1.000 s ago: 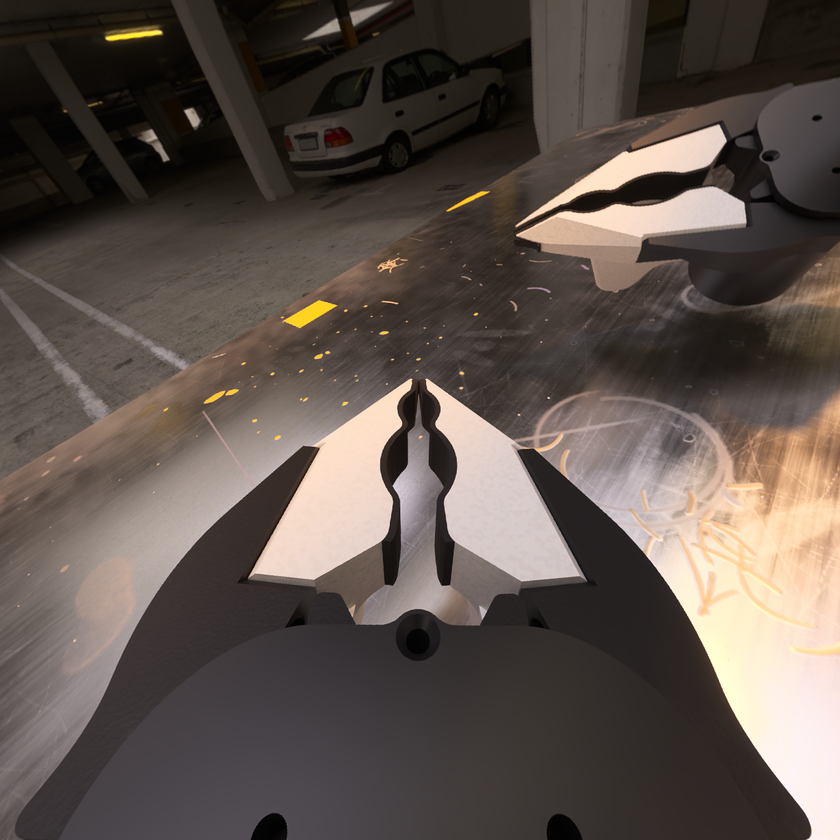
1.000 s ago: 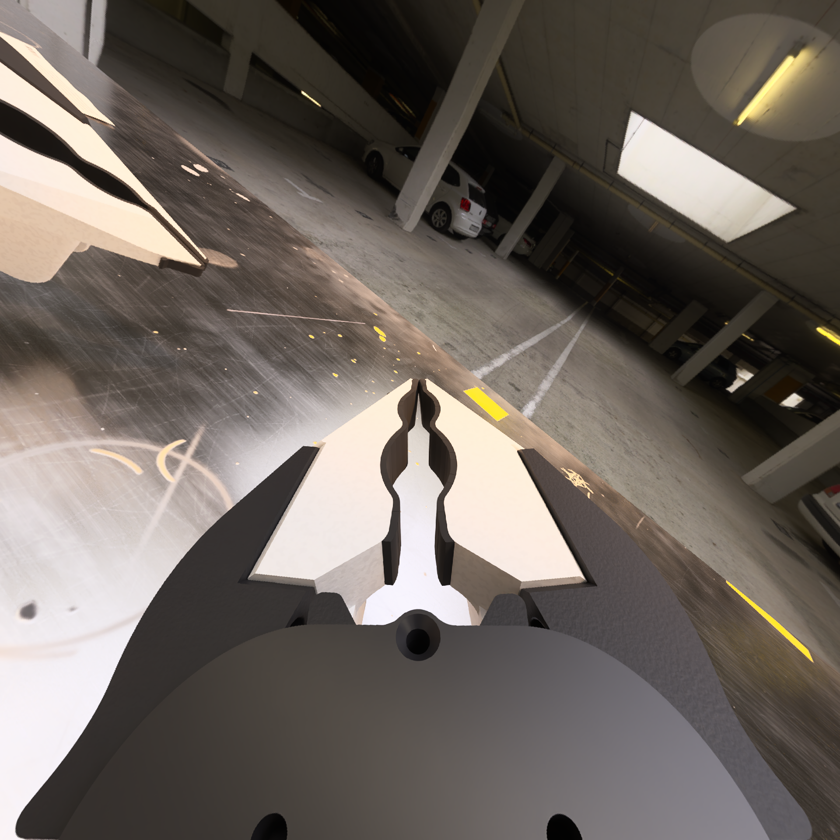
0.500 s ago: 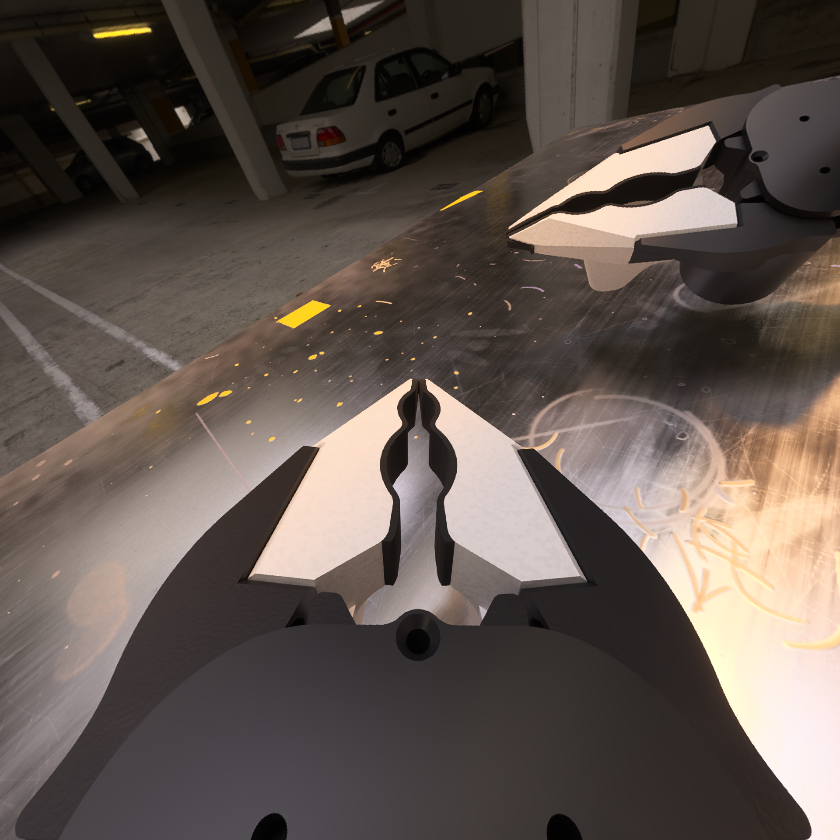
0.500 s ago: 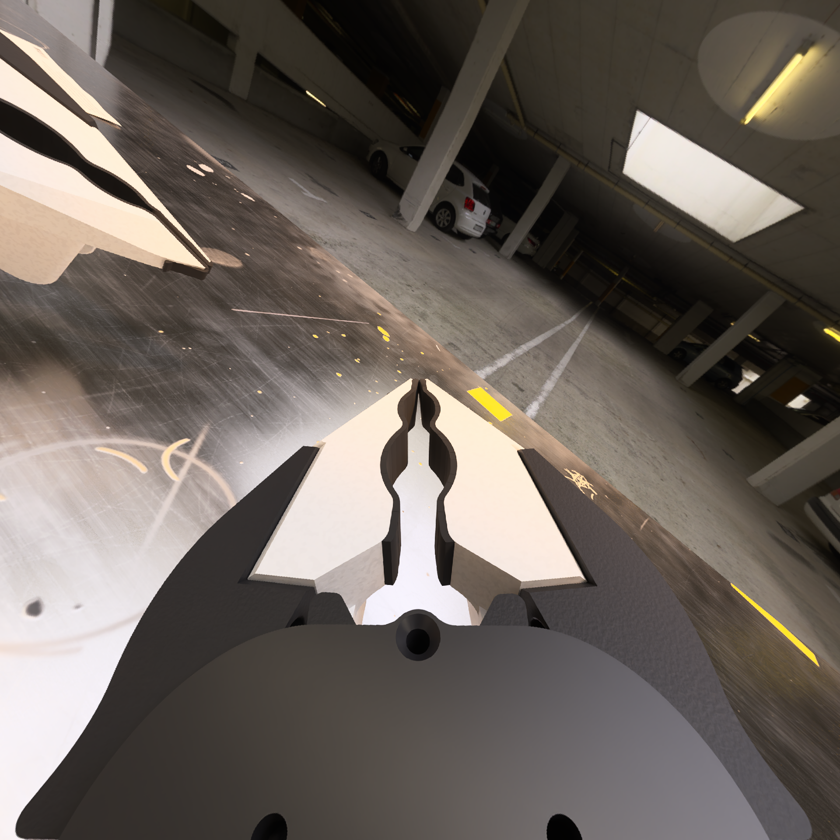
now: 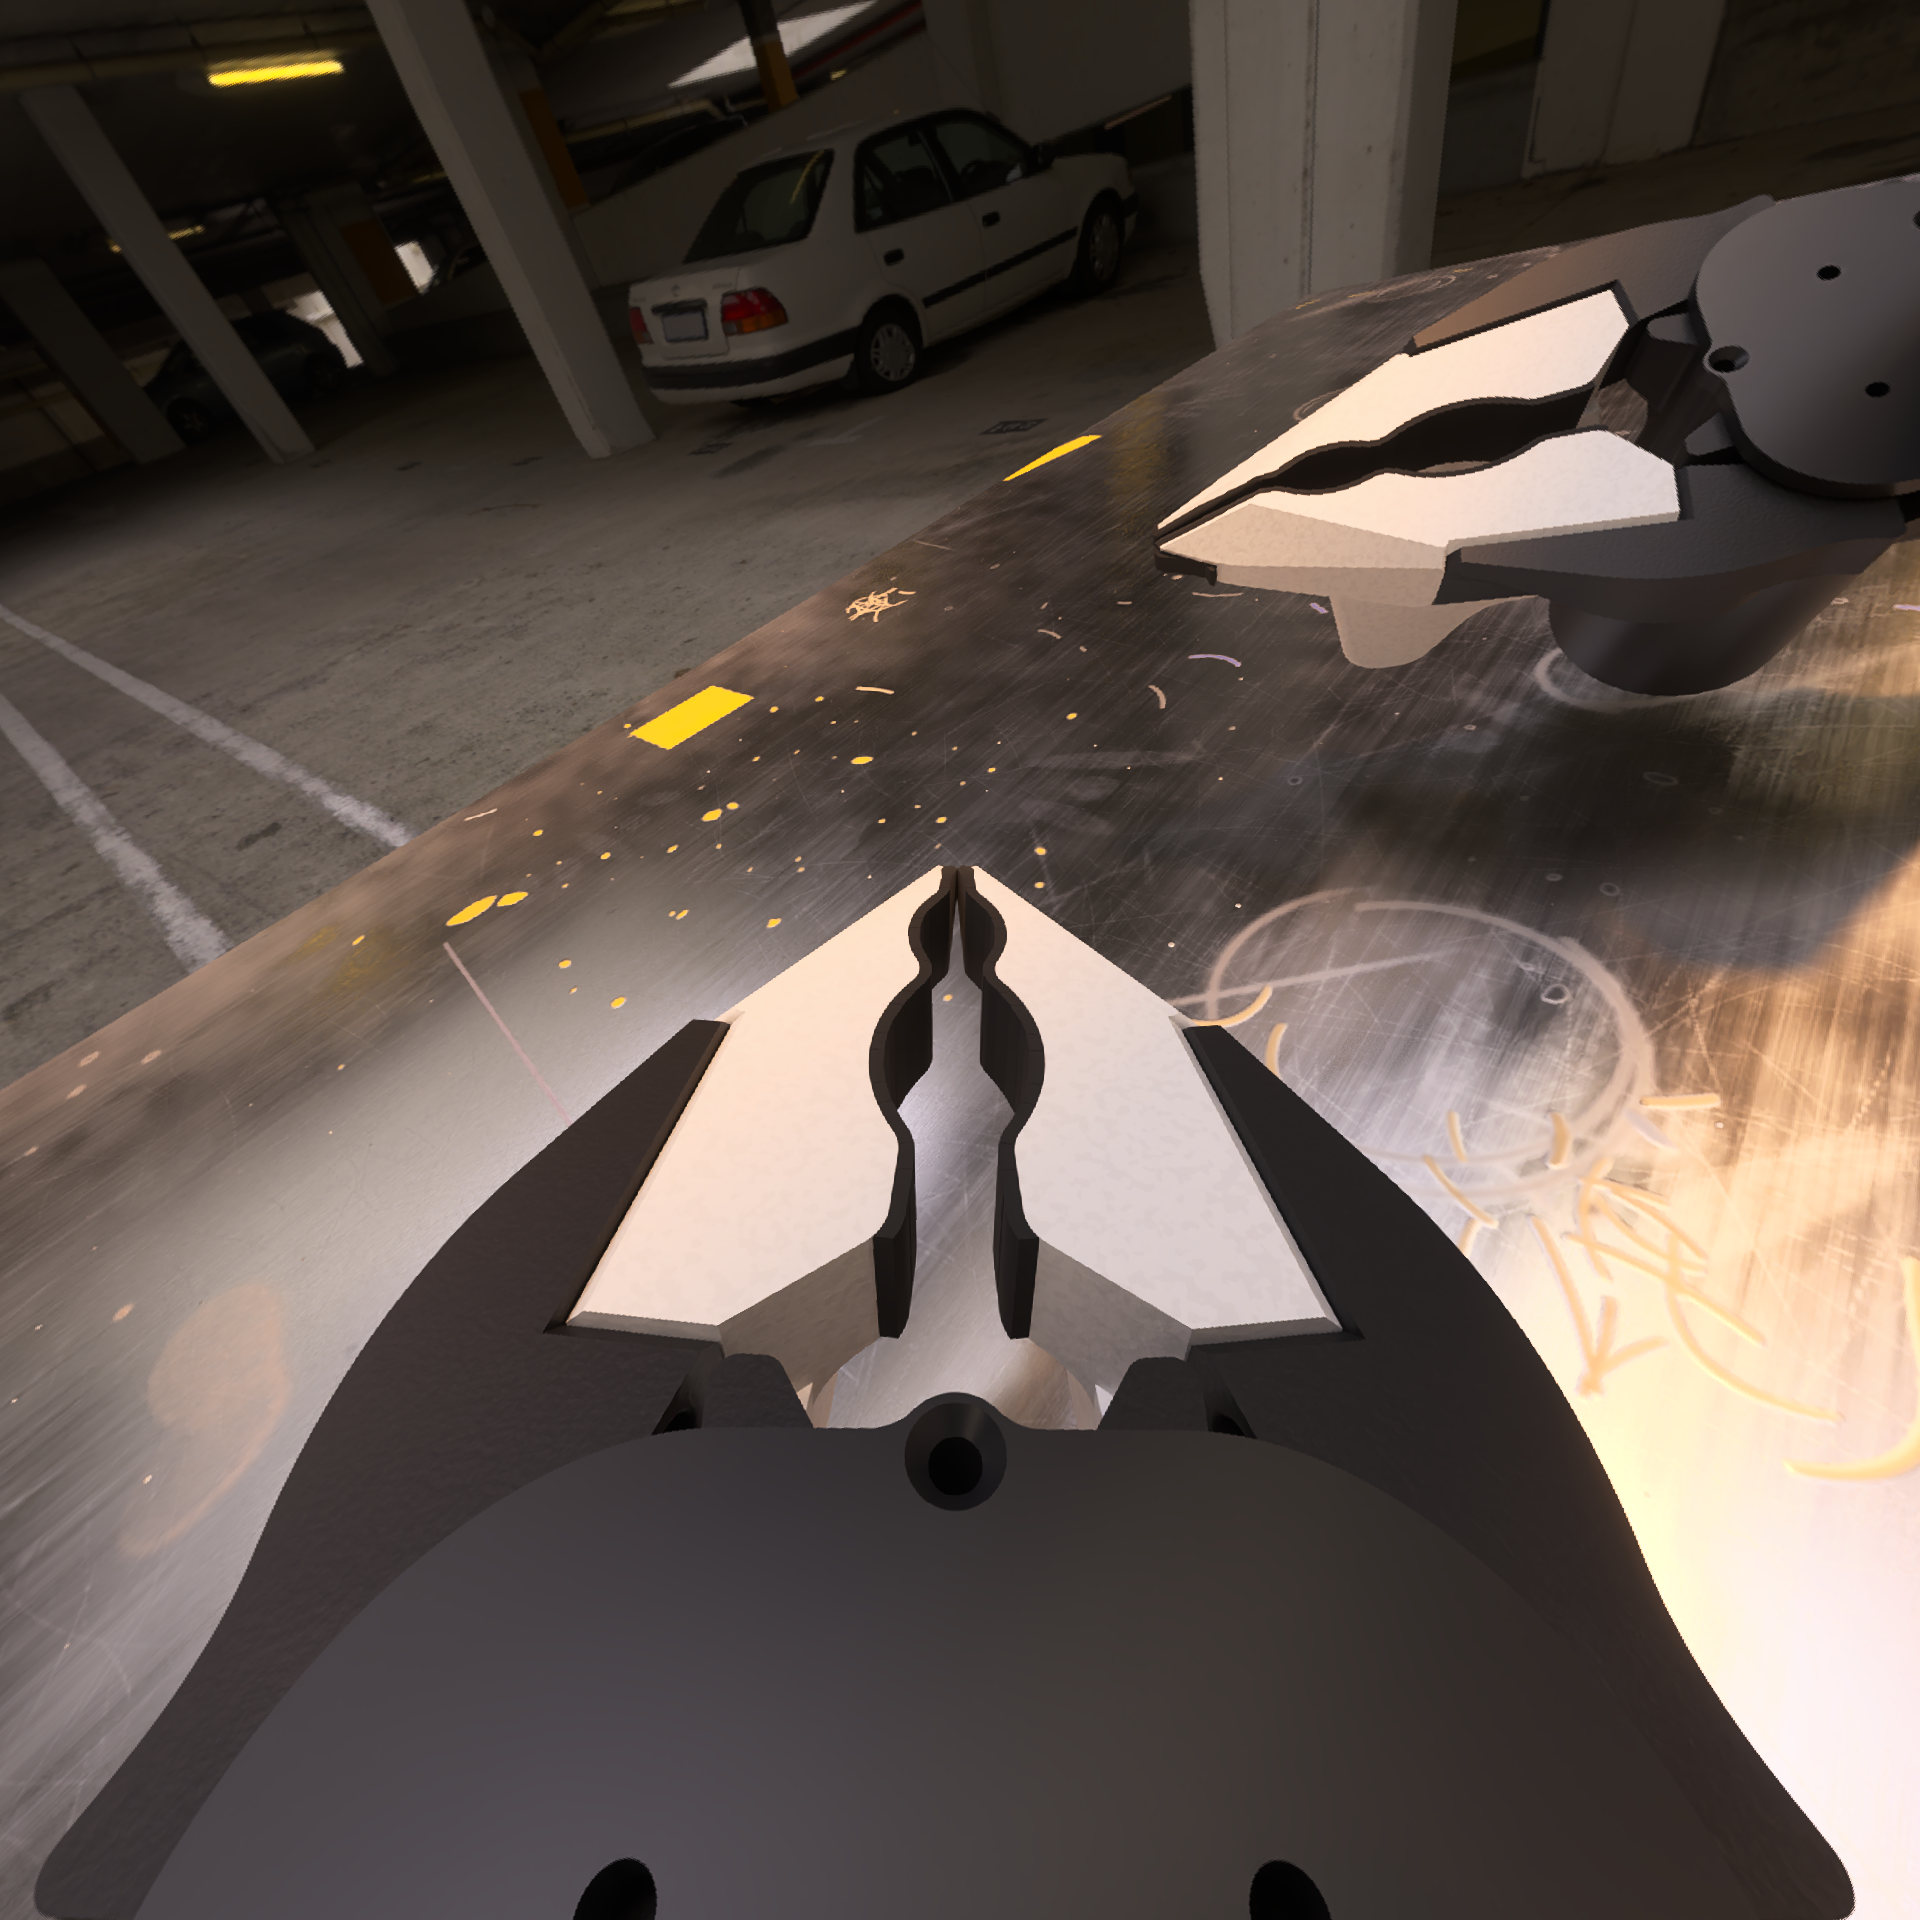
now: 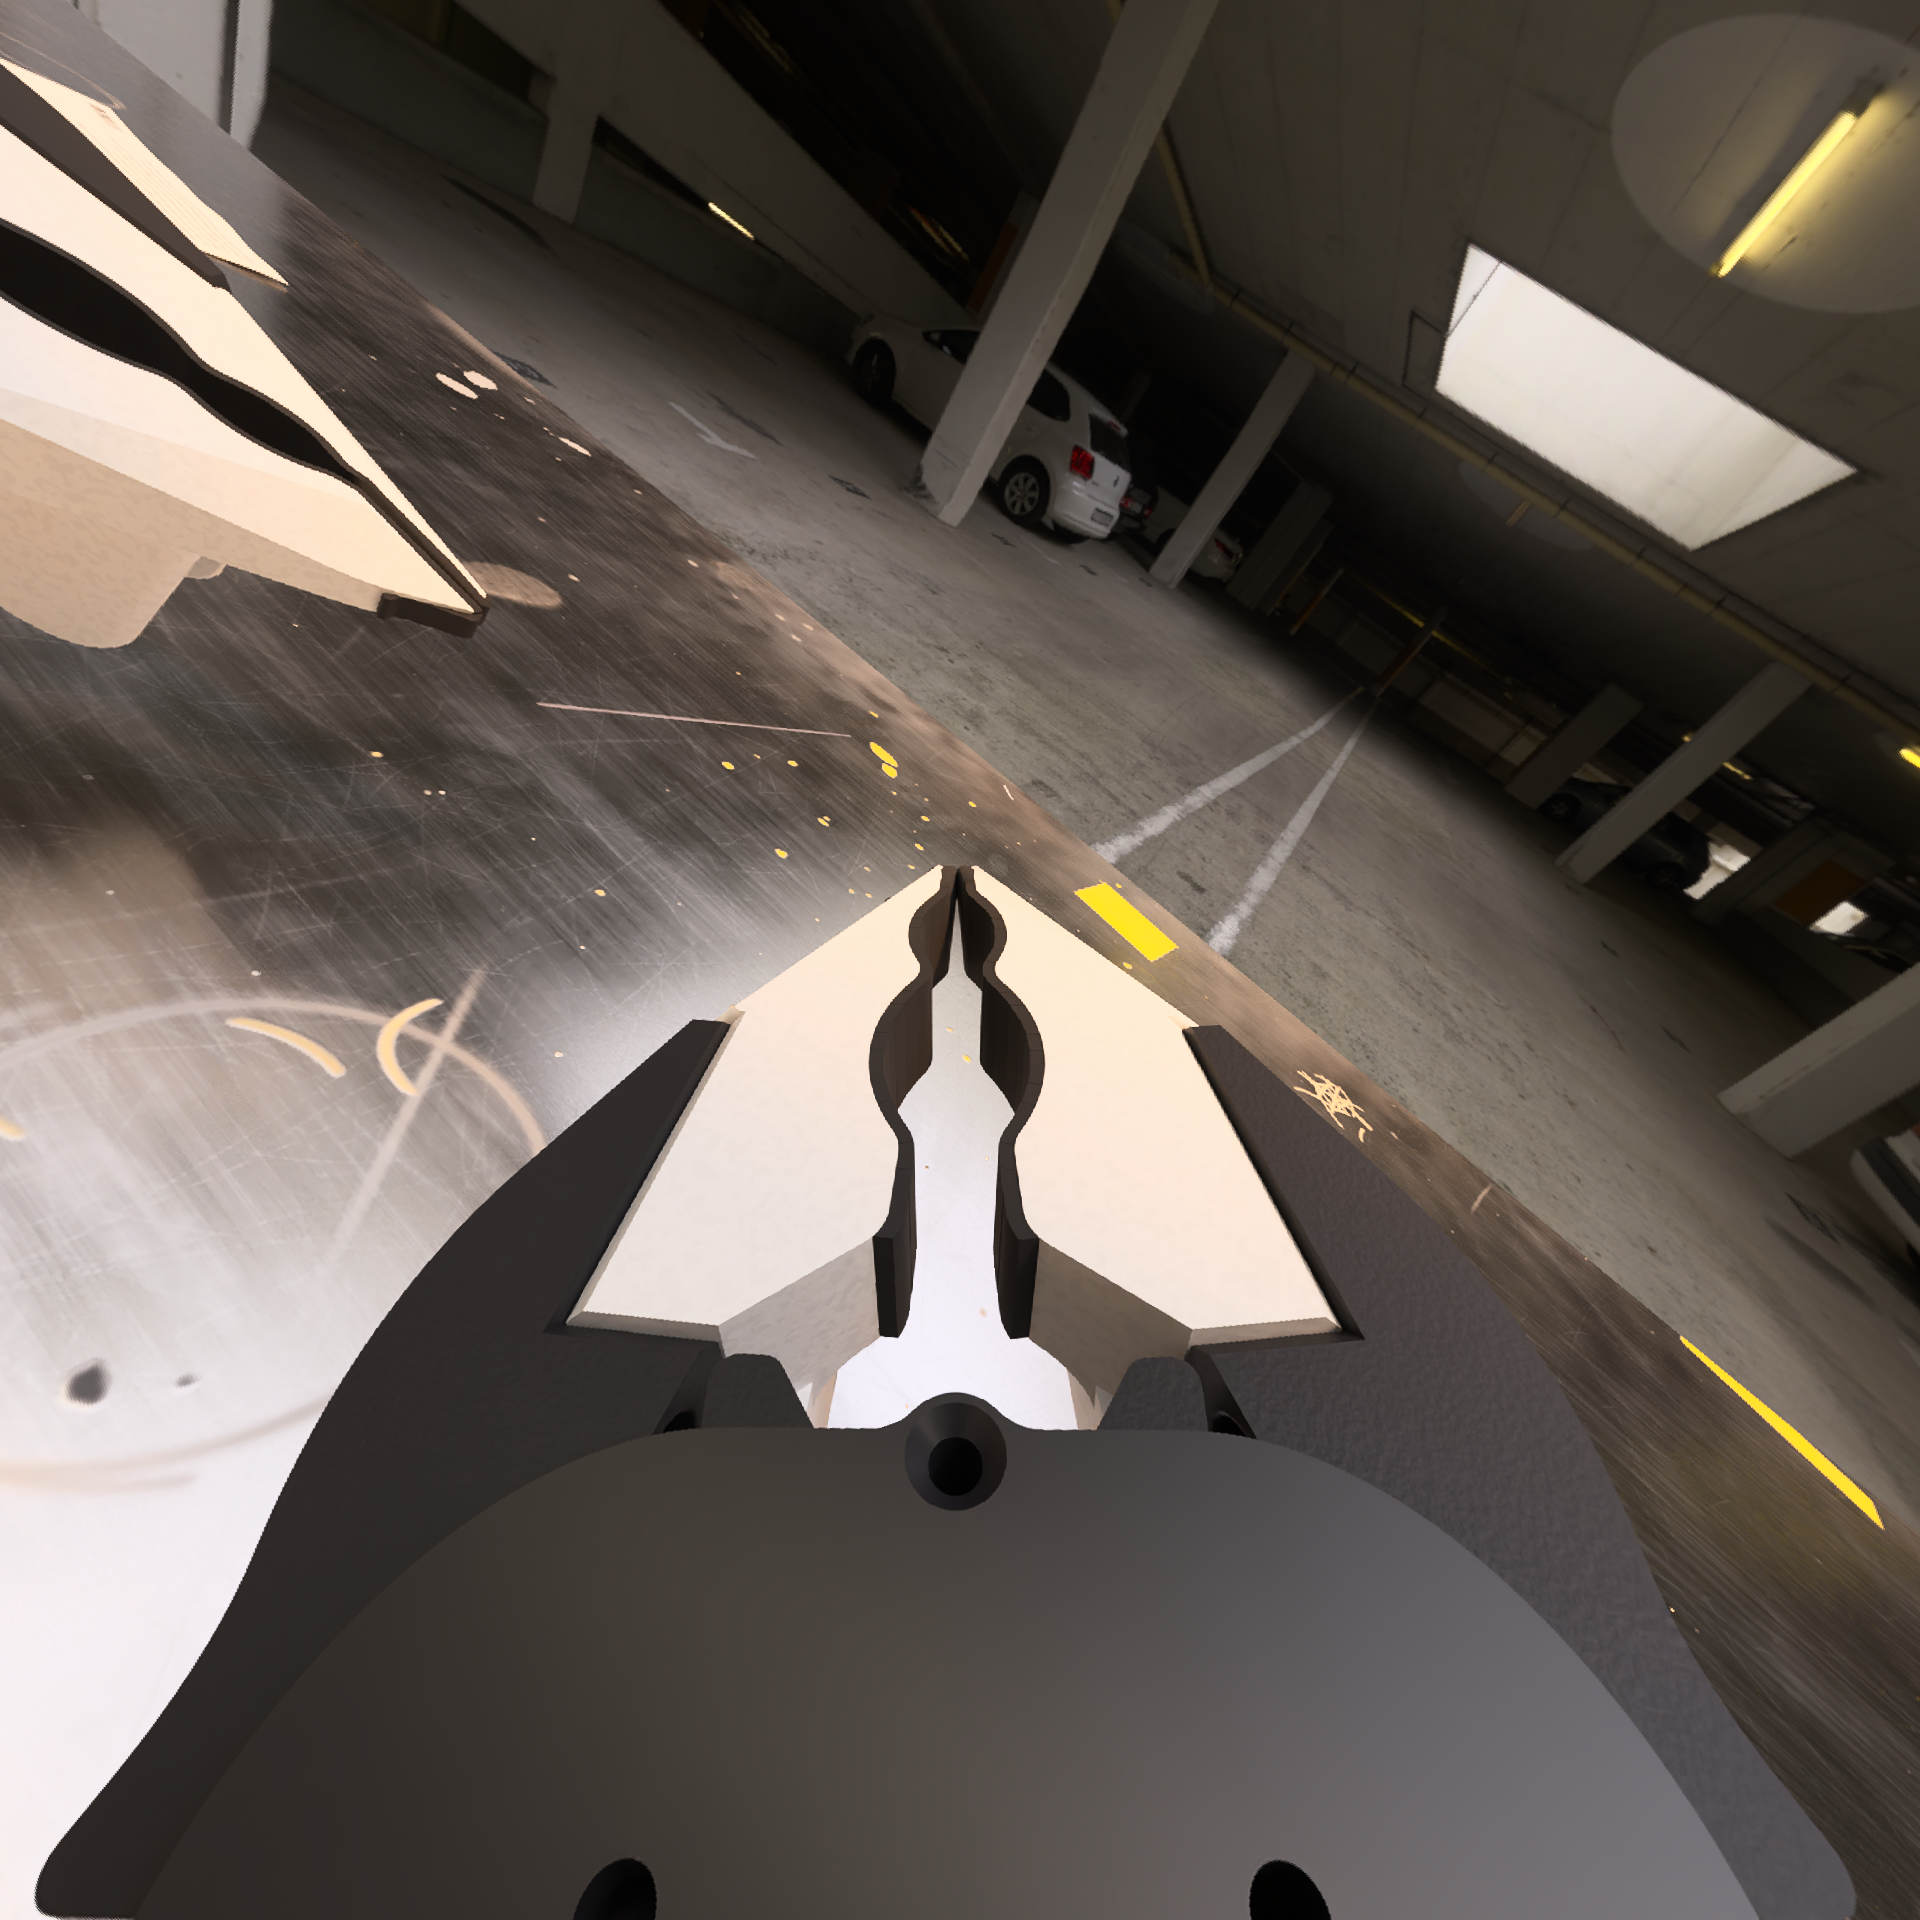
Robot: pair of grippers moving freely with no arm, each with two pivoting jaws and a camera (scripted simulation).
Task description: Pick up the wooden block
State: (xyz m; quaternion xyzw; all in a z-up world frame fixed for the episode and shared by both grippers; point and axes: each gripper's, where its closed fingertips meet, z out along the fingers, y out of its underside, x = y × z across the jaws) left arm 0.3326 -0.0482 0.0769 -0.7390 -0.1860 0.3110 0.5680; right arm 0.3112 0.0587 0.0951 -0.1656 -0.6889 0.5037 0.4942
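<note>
No wooden block shows in either view. My left gripper (image 5: 956,873) is shut and empty, its tips together, low over a scratched metal table (image 5: 1039,748). My right gripper (image 6: 956,873) is also shut and empty over the same table (image 6: 312,831), near its edge. The right gripper also shows in the left wrist view (image 5: 1169,545) at the upper right, shut, hovering above the table. The left gripper also shows in the right wrist view (image 6: 473,613) at the upper left, shut.
The table edge (image 5: 520,831) runs diagonally, with a drop to a concrete garage floor beyond. Yellow marks (image 5: 691,715) and paint specks dot the surface. A white car (image 5: 883,260) and concrete pillars (image 5: 499,229) stand far behind.
Both views have shifted only slightly. The other gripper sits a touch lower and nearer in each view. Both grippers stay shut.
</note>
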